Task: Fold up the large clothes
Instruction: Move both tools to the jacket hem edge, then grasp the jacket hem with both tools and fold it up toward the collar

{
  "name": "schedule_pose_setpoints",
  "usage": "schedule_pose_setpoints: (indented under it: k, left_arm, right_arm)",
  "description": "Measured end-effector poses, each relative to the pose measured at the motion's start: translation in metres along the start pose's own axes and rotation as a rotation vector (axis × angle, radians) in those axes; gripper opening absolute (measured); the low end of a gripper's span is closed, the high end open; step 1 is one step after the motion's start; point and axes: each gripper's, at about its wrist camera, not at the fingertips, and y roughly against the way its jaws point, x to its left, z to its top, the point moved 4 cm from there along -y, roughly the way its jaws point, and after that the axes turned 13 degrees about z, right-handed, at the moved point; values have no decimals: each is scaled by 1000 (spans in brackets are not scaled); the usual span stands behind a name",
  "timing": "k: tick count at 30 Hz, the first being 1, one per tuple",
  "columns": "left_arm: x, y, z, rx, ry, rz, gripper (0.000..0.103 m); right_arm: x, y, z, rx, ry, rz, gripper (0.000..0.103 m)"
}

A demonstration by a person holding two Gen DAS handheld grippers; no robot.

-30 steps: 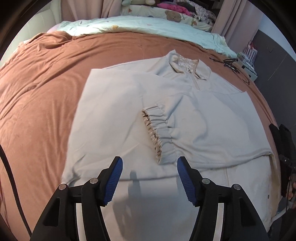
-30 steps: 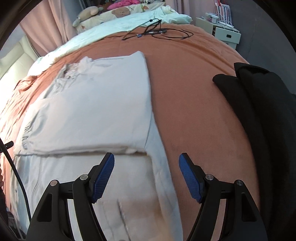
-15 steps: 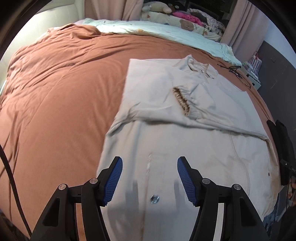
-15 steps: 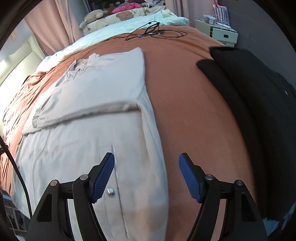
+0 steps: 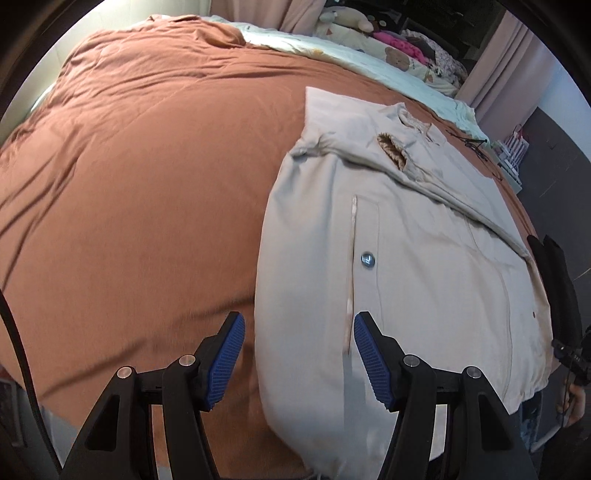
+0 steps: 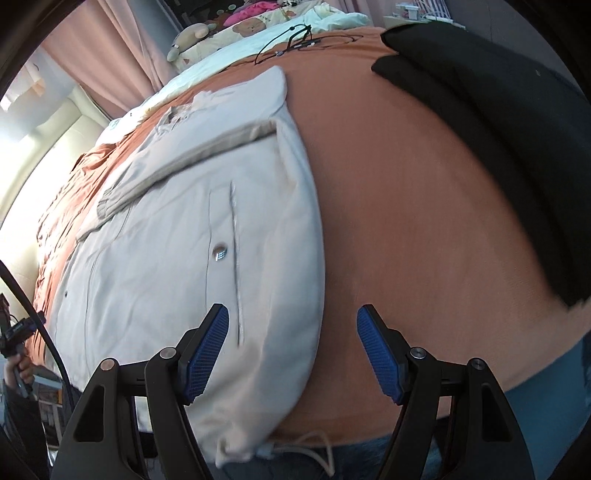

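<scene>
Lying flat on the rust-brown bedspread (image 5: 129, 177): beige jacket (image 5: 424, 280), hem end nearest both cameras, collar at the far end. Both sleeves are folded across the chest; one elastic cuff (image 5: 393, 153) with brown lining sits just below the collar. Silver snap button (image 5: 367, 259) sits beside a vertical pocket seam on the jacket's lower half; a matching snap (image 6: 219, 254) shows in the right wrist view. White drawstring (image 6: 310, 445) trails out of the hem at the bed edge.

Left gripper (image 5: 299, 363) hangs above the jacket's left hem corner, fingers spread wide, nothing between them; one blue pad over bedspread, the other over jacket fabric. Right gripper (image 6: 291, 354) is above the jacket's right hem corner, fingers also wide and empty, jacket edge running between them. Whether either pad touches the fabric can't be told.

Beyond the jacket: black garment (image 6: 498, 129) lies on the bedspread off the jacket's right side, apart from it. Black cable (image 6: 295, 40) lies past the collar end. Pale quilt (image 5: 343, 51) and plush toys (image 5: 343, 20) are along the far side of the bed past the collar.
</scene>
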Motion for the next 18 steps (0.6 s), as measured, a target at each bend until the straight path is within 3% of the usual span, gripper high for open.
schedule_pose_setpoints:
  k: [3,5,10,18]
  left_arm:
    - [5,-2,-17,20,31,-38,63]
    - [6,-3,-26,28,36,-56,55]
    - [11,-7,-46,66,66,-105,40]
    - [13,-14,-50,67,108,-158,39]
  right_arm:
    - [-2,-2,-17,1,-30,41,67]
    - [-3,-4,-23,9,-42,64,62]
    - [0,-1,-39,-7,-66,111,61]
    - [-15,3,-53,-59,-139,149,52]
